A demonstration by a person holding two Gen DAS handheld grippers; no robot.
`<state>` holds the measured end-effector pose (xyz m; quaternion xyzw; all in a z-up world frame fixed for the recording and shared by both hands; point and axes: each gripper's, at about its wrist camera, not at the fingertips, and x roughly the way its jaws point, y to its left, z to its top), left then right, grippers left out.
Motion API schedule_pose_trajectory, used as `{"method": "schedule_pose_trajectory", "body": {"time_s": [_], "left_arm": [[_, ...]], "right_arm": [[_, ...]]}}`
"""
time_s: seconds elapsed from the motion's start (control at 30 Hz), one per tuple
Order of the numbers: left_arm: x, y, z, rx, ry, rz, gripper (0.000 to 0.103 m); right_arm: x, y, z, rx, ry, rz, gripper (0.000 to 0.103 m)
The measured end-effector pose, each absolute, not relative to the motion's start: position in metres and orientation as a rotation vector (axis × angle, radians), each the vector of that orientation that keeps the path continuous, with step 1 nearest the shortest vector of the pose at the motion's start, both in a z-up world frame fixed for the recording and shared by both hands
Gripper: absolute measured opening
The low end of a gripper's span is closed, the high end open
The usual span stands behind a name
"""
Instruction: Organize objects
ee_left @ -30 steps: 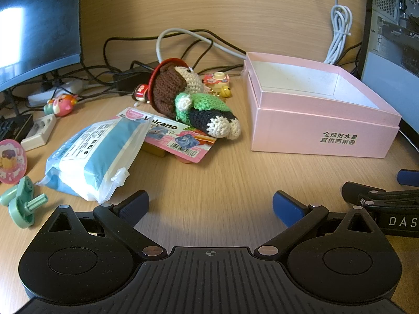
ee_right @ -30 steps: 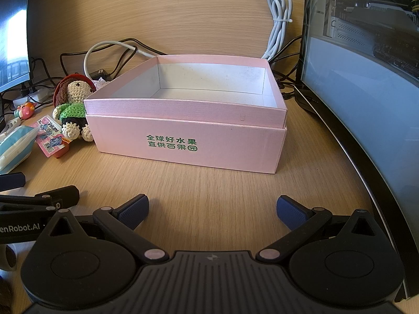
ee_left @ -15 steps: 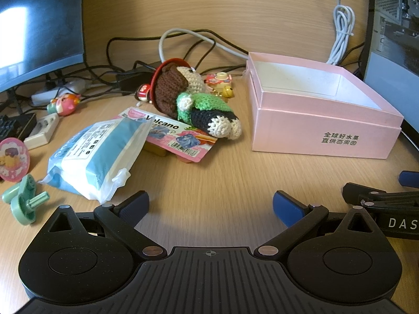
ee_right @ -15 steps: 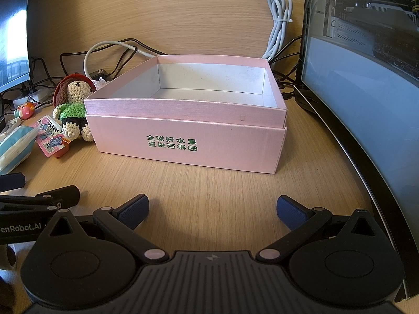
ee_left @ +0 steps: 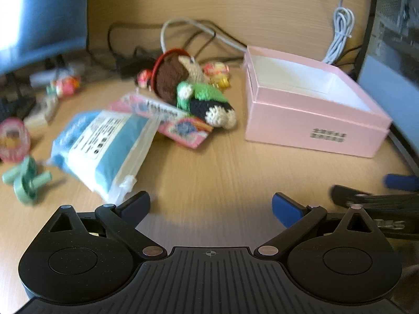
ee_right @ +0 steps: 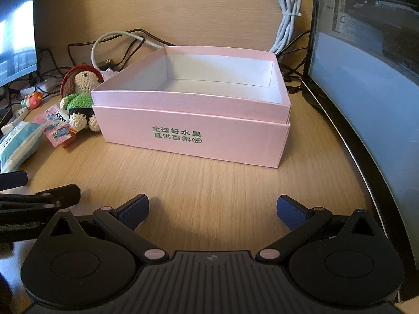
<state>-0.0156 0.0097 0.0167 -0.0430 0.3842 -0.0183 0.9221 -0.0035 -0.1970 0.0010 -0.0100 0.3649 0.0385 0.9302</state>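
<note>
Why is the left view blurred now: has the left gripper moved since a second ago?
Yes. The left gripper has eased forward and left: the blue packet sits nearer its fingers, and the pink box has shifted slightly right in view.

The wooden desk [ee_right: 209, 183] carried a pink box [ee_right: 193, 141] near its back edge. Left of it lay a doll [ee_left: 199, 91], resting partly on a pink packet [ee_left: 180, 125], then a blue pack [ee_left: 104, 146] and a green toy [ee_left: 26, 183] toward the left edge. Cables [ee_left: 193, 34] ran along the back.
</note>
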Motion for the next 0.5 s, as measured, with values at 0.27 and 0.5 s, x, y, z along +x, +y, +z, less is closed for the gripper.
{"method": "schedule_pose_trajectory", "body": {"time_s": [0.27,0.5], "left_arm": [[-0.038,0.065,0.079,-0.252,0.718,0.097,0.102],[0.023,0.106,0.066,-0.42,0.84,0.285,0.102]], "right_arm": [[-0.005,-0.198,0.001,-0.02,0.754,0.079,0.103],[-0.011,-0.194,0.002,-0.015,0.766,0.062,0.103]]}}
